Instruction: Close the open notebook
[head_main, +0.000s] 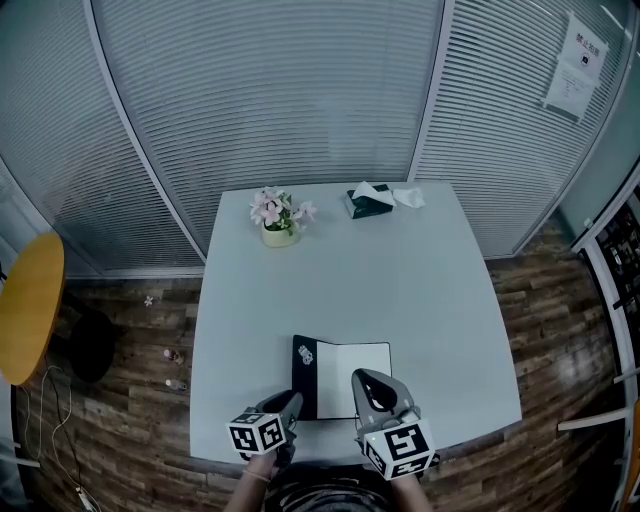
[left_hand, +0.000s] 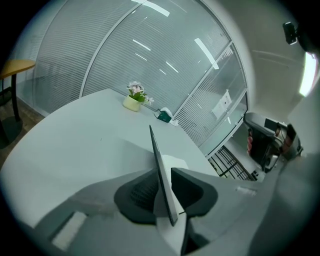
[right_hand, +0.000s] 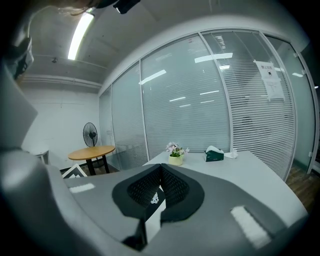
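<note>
Nearest, left fingers (left_hand: 137, 192): clamped on the black cover (left_hand: 161, 170), standing it upright, ready to fold over.
Right fingers (right_hand: 175, 187): closed, empty, over the right page, likely steadying it.
Notebook (head_main: 345, 365): middle of the tabletop's (head_main: 400, 270) near edge.

white table (head_main: 400, 280) bears open notebook (head_main: 355, 375), flower pot (head_main: 278, 236), tissue box (head_main: 370, 203).

The notebook (head_main: 340, 378) is lying at the table's (head_main: 430, 290) near edge; flowers (head_main: 277, 215) and tissues (head_main: 372, 200) are sitting at its far edge.
</note>
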